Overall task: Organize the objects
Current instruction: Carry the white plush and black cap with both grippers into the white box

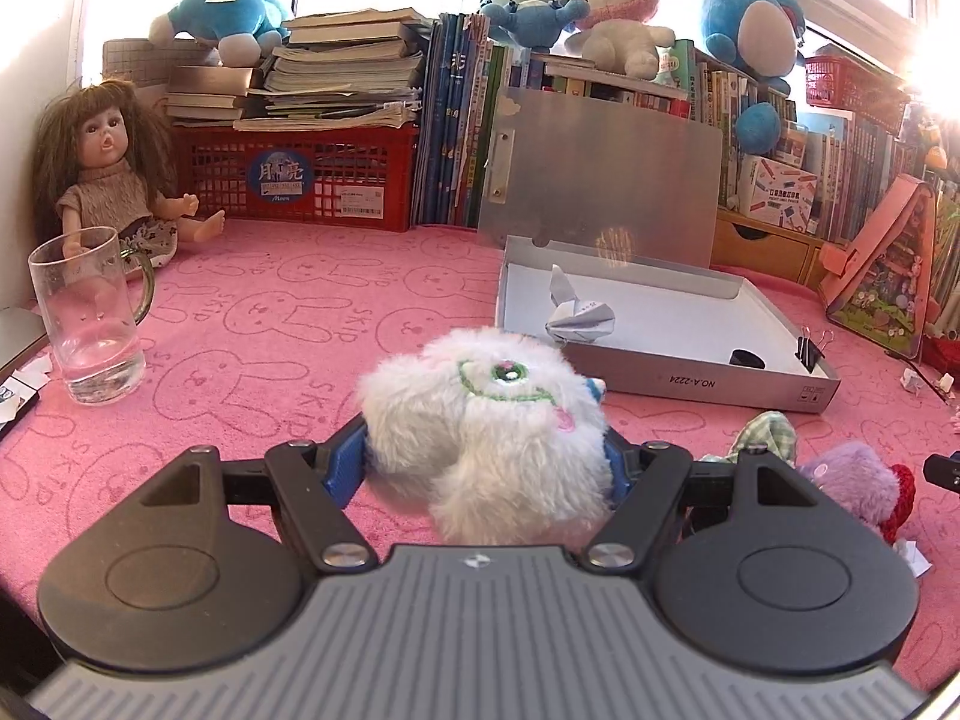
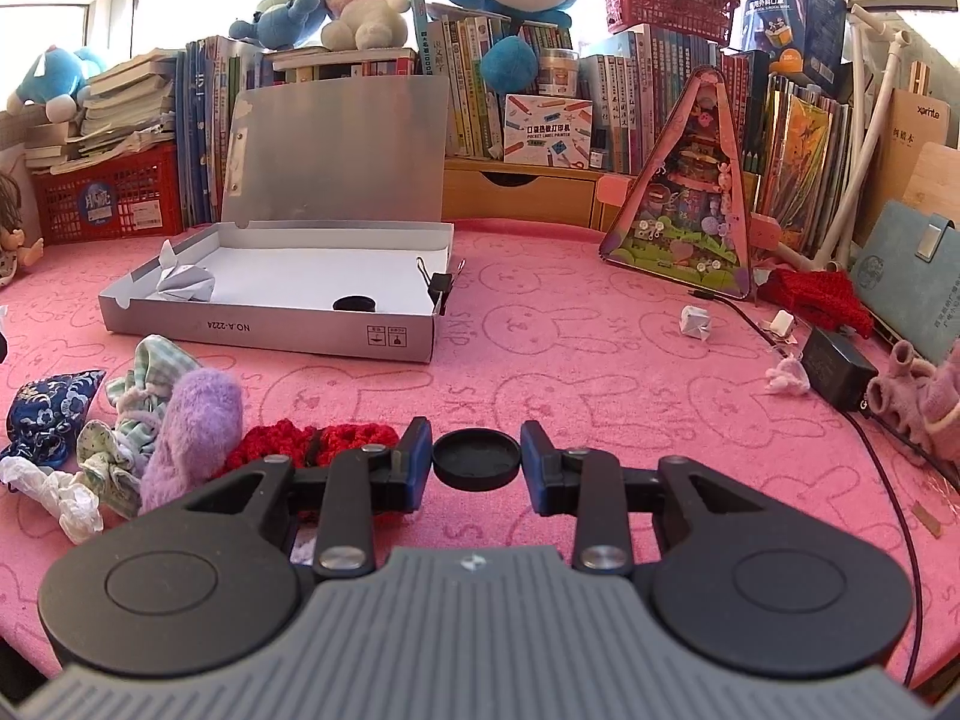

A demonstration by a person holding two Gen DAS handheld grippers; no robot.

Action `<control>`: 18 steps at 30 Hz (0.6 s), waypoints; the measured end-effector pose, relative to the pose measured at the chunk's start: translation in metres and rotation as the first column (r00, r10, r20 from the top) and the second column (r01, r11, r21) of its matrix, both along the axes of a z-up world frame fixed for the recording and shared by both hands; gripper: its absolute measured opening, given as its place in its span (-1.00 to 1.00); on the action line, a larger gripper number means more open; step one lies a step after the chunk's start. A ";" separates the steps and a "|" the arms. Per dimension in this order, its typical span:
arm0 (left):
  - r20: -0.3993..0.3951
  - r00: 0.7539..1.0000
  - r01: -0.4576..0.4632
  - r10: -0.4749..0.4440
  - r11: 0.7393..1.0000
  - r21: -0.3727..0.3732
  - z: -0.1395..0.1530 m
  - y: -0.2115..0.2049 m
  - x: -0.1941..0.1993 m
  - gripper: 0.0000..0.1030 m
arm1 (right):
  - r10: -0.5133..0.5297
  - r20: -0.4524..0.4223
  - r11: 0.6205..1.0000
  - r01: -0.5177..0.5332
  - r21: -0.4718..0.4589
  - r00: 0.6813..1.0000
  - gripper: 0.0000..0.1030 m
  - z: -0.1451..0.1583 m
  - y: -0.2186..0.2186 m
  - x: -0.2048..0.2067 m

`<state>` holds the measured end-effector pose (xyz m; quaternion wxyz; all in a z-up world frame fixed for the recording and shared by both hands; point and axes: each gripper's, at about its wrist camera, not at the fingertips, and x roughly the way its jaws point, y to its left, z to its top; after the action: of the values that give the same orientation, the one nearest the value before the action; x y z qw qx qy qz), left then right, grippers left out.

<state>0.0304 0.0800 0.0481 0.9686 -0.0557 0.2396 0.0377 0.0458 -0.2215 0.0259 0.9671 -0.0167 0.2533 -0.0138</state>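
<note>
Two grippers, both loaded: left gripper (image 1: 486, 468) squeezes the white plush (image 1: 480, 414), right gripper (image 2: 477, 462) pinches the black cap (image 2: 477, 457). Far off, the box (image 2: 270, 336) holds three items; cloth pile (image 2: 120, 426) near left remains unsorted.

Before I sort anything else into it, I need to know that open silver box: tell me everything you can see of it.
The silver box is a shallow cardboard-looking tray, white inside, resting flat on the pink bunny-print cloth. Its hinged lid stands upright at the back. The front wall reads NO.A-224, upside down. Inside lie a folded paper figure and a black round cap; a black binder clip grips its right wall.
</note>
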 end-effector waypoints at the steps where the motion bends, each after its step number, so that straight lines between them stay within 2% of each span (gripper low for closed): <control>1: 0.005 1.000 0.004 -0.004 1.000 0.004 0.002 -0.001 0.001 0.49 | 0.000 0.001 1.000 0.000 0.003 1.000 -0.29 0.001 0.000 0.002; 9: 0.000 0.999 0.046 -0.046 0.999 -0.014 0.011 -0.011 0.021 0.49 | 0.020 0.009 0.999 -0.020 0.028 1.000 -0.29 0.012 0.002 0.014; 18: 0.019 0.995 0.095 -0.096 0.995 0.010 0.026 -0.028 0.052 0.49 | 0.070 0.013 0.996 -0.070 0.052 0.998 -0.29 0.026 0.010 0.043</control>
<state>0.0820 0.0520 0.0741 0.9717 -0.0403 0.2325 -0.0081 0.0886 -0.2118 0.0524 0.9685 -0.0001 0.2476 0.0265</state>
